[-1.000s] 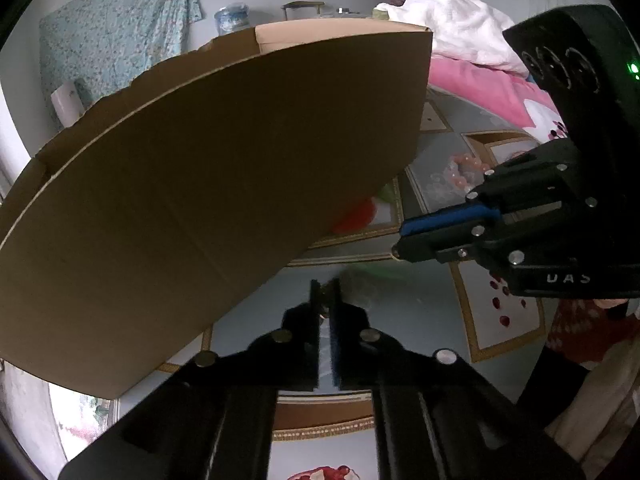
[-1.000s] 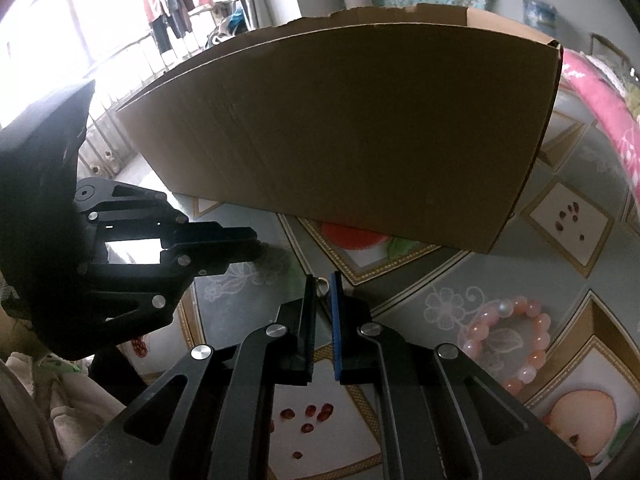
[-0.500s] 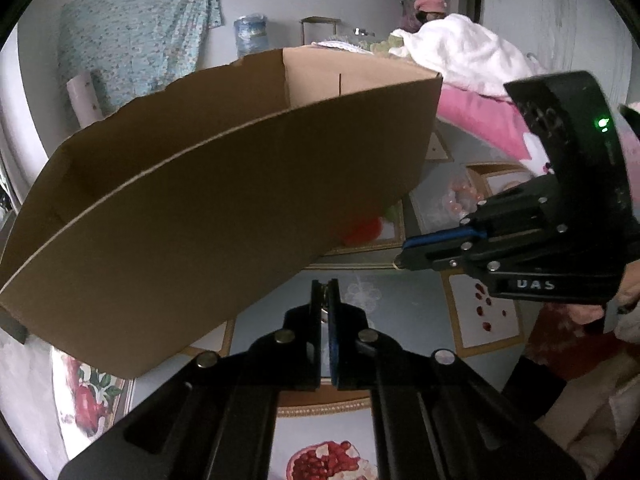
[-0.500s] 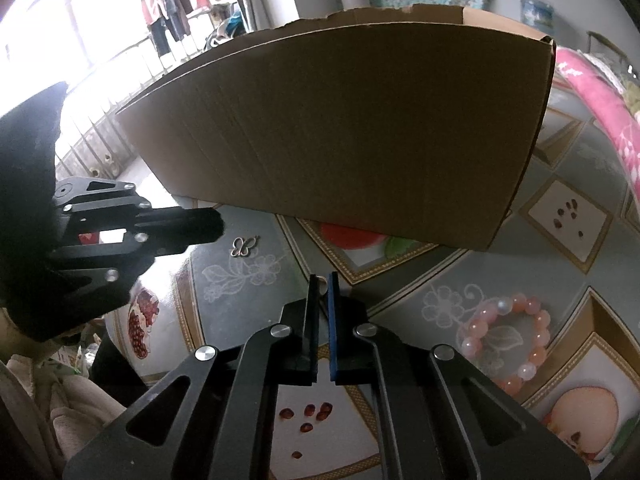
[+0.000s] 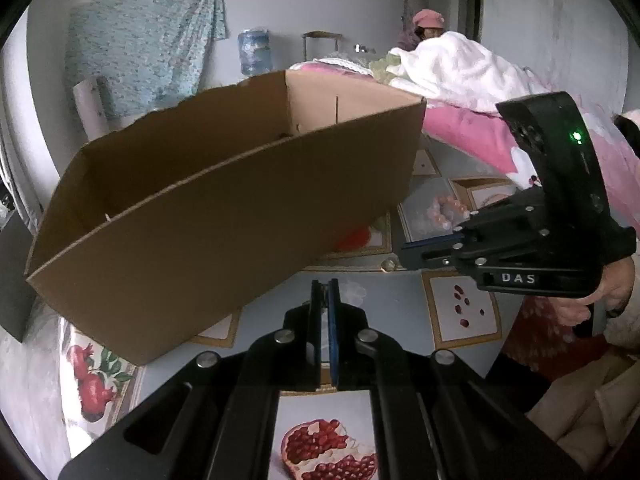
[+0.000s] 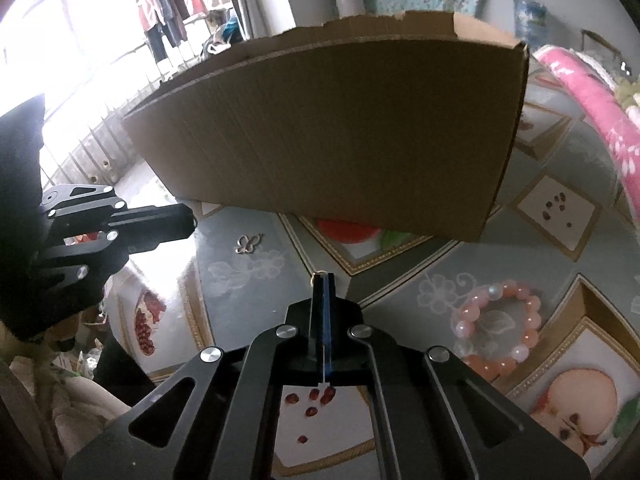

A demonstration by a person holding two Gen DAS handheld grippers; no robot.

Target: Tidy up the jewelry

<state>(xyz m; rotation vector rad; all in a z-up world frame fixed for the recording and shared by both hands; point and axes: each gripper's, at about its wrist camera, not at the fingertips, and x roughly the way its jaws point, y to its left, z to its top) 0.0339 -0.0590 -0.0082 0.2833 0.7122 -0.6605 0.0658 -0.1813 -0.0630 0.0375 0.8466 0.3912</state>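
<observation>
Jewelry: three pieces out on the table (image 6: 248, 292), none of them in the box.
Small gold piece (image 6: 320, 273): closest one, right at the tip of the right tool (image 6: 322, 277). Honestly can't tell if it's pinched there or just lying on the table.
Right tool: jaws squeezed fully together, angled down at the table. A hand (image 5: 612, 284) is on its grip at the right edge of the left view.
Left tool (image 5: 325, 283): jaws together too, nothing between them, held up off the table to the left of the right one.
Butterfly charm (image 6: 249, 243): silvery, flat on the table between the two tool tips, touching neither.
Pink bead bracelet (image 6: 496, 328): lying flat off to the right, well apart from the charm.
Cardboard box (image 5: 224, 216): big, open top, sitting on the table just behind all the jewelry.
Further back: a bed with a pink blanket (image 5: 472, 128), a person in a pink hat (image 5: 428, 20) and a blue floral cloth (image 5: 148, 36) on the wall.
</observation>
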